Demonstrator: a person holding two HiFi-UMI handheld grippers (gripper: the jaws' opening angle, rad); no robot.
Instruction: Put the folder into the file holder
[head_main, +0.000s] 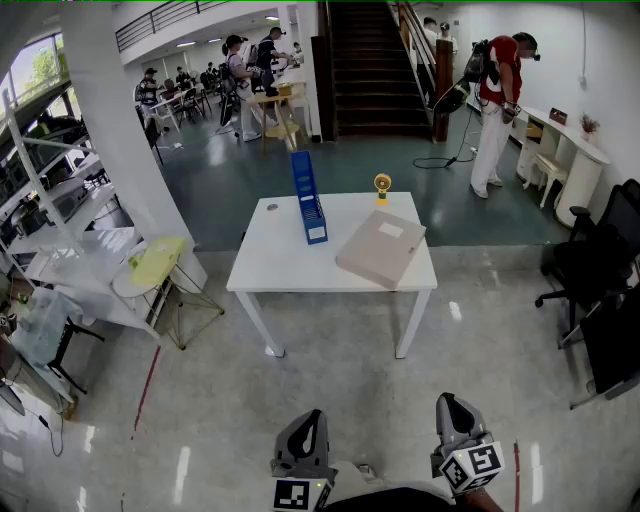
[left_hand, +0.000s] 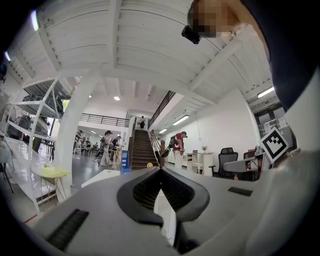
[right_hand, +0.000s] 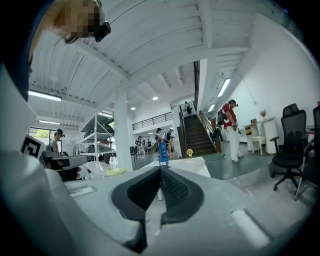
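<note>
The folder (head_main: 381, 248) lies flat at the right front corner of the worktop (head_main: 275, 265). The file holder (head_main: 309, 198) stands upright near the rear edge, apart from it. The left claw (head_main: 310, 420) and right claw (head_main: 448, 405) are both closed and empty.

White table (head_main: 270, 262), black chair (head_main: 585, 265)

An open-plan office hall: behind the white table (head_main: 275, 250) rises a dark staircase (head_main: 375, 70), people (head_main: 238, 75) work at desks (head_main: 272, 98) behind-left of it, and black office chairs (head_main: 585, 265) stand right of it.
</note>
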